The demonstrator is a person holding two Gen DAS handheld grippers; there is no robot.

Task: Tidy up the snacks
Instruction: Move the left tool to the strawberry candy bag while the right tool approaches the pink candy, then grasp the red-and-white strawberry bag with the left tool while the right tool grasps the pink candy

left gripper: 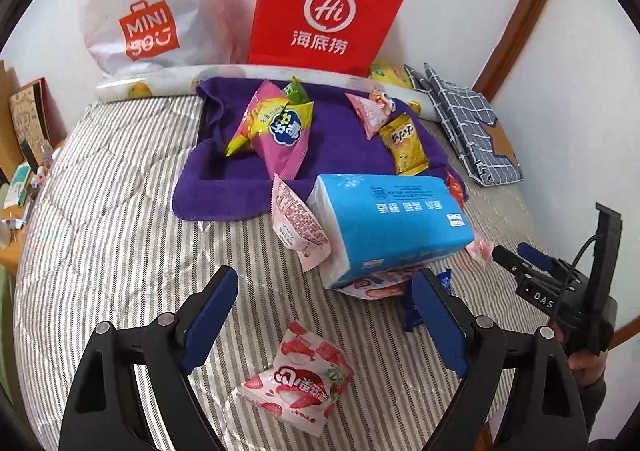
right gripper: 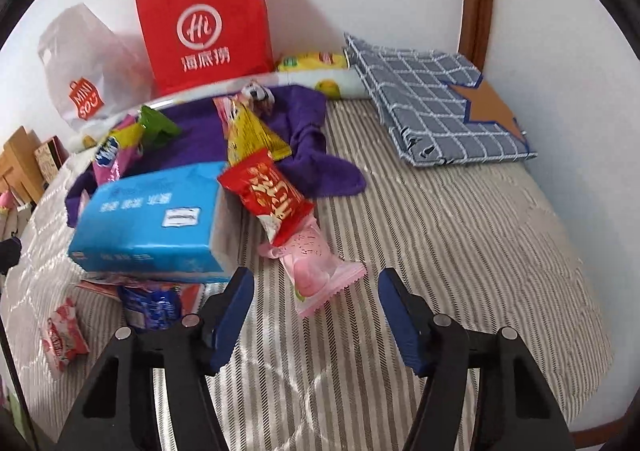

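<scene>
Snack packets lie scattered on a striped bed. My left gripper (left gripper: 325,291) is open and empty above a pink strawberry packet (left gripper: 298,381). A blue tissue pack (left gripper: 386,217) lies ahead of it on top of more packets. A purple towel (left gripper: 340,155) farther back holds a pink packet (left gripper: 280,131), a yellow packet (left gripper: 404,145) and others. My right gripper (right gripper: 316,291) is open and empty just short of a pale pink packet (right gripper: 316,271); a red packet (right gripper: 272,193) lies beyond it. The right gripper also shows in the left wrist view (left gripper: 516,255).
A red paper bag (left gripper: 324,7) and a white MINISO bag (left gripper: 148,11) stand against the back wall. A folded blue checked fabric box (right gripper: 432,107) lies at the right. A wooden side table with small items (left gripper: 20,179) is at the left.
</scene>
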